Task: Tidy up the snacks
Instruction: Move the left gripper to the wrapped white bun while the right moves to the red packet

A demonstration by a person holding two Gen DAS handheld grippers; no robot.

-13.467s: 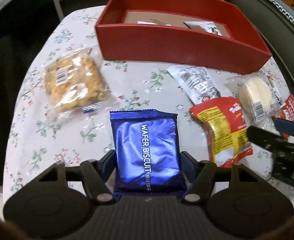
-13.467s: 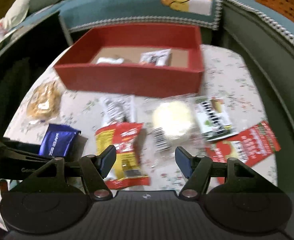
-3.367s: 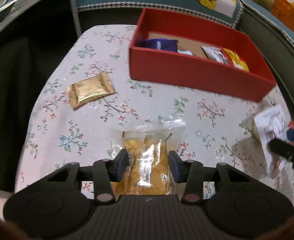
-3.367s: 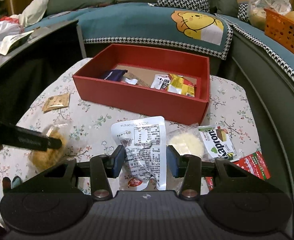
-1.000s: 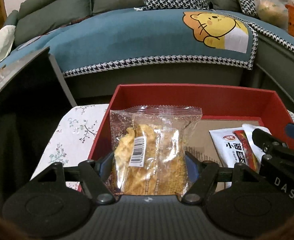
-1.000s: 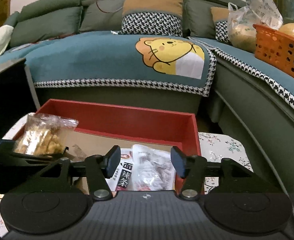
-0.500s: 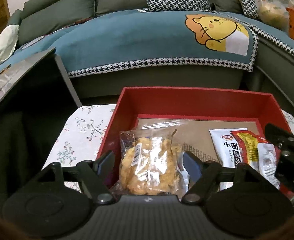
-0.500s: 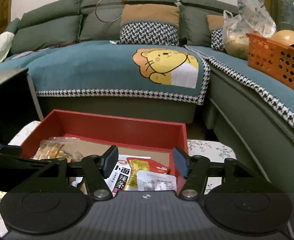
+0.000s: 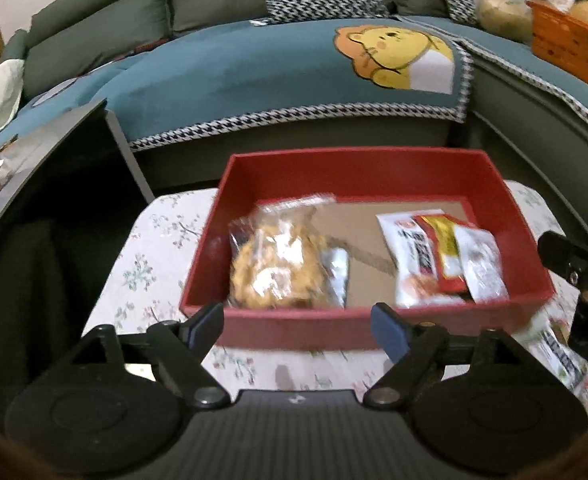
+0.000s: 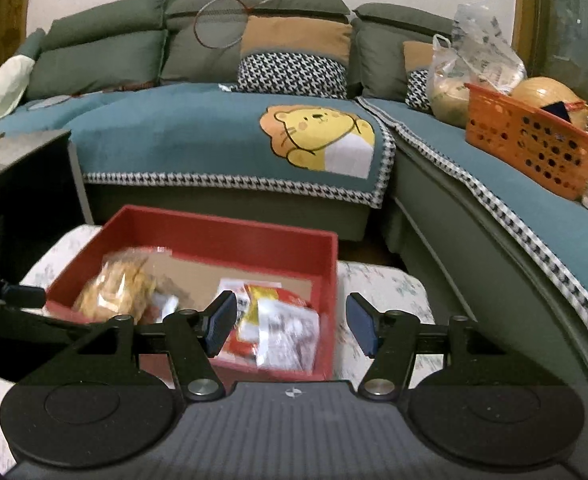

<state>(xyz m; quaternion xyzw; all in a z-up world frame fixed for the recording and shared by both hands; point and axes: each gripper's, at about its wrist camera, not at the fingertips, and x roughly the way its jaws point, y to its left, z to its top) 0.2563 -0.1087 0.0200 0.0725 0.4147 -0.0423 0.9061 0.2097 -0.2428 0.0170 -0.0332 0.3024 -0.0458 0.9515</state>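
A red box (image 9: 294, 330) (image 10: 325, 280) stands on the floral-cloth table (image 9: 154, 248). In its left end lies a clear bag of yellow crisps (image 9: 278, 264) (image 10: 114, 292). At its right end several packets overlap: a white one (image 9: 413, 256), a red and yellow one (image 9: 445, 248) (image 10: 262, 308) and a white printed one (image 9: 481, 264) (image 10: 290, 340). My left gripper (image 9: 297, 328) hangs in front of the box's near wall; its jaws are opening and hold nothing. My right gripper (image 10: 290, 328) is open and empty, above the box's right end.
A teal sofa cover with a lion print (image 10: 317, 140) runs behind the table. An orange basket (image 10: 533, 148) sits on the sofa at right. A dark cabinet (image 9: 34, 200) stands left of the table. More packets (image 9: 573, 368) lie on the cloth right of the box.
The left gripper let the crisp bag drop into the box and pulled back and up, jaws widening. The right gripper also drew back and rose from its packets.
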